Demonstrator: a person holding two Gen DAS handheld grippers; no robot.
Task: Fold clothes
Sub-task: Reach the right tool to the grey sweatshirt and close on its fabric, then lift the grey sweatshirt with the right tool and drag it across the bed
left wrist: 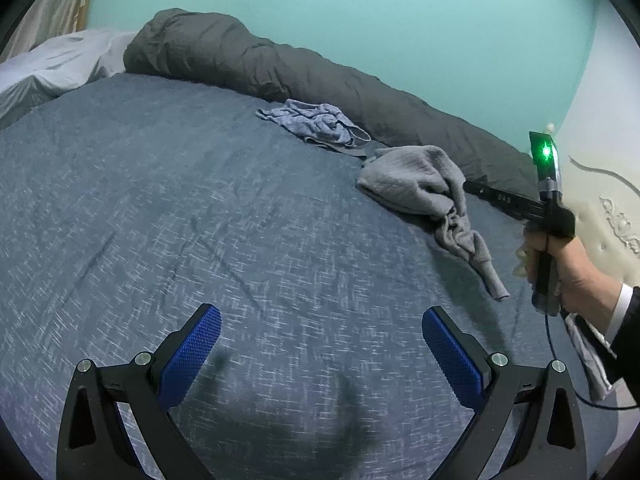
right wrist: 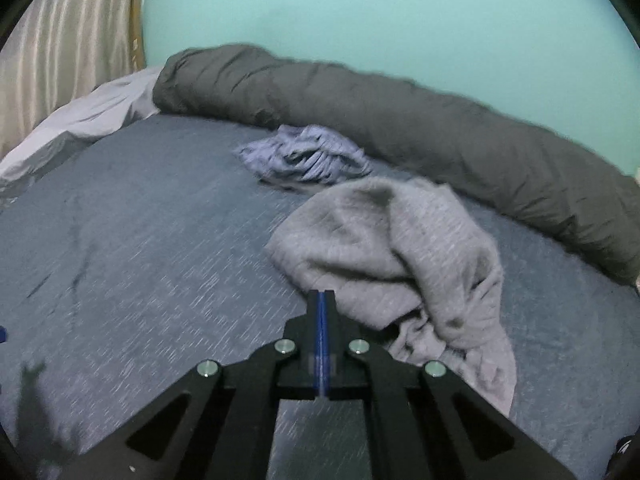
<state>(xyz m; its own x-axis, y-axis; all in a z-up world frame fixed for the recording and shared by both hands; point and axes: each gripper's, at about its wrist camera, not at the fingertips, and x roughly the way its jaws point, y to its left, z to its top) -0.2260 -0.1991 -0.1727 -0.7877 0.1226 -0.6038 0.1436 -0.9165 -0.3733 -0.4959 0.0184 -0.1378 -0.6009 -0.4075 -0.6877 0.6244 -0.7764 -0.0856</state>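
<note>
From the left wrist view we see what the right one cannot show: the person's hand wrapped around the handle of the right hand-held gripper, a green light glowing on top, its black nose reaching into the grey garment, which looks gathered up at that spot with a sleeve trailing toward the near edge of the bed. The right wrist view gives us the jaws themselves: the right hand-held gripper is fully closed, blue pads pressed flat together, the tips at the edge of the grey garment (whether cloth is pinched between them we cannot tell). The left hand-held gripper stands wide open over bare bedspread, holding nothing. Farther back lies a crumpled blue-grey garment, just beside the long dark rolled duvet along the teal wall; a pale pillow sits at the far left.
</note>
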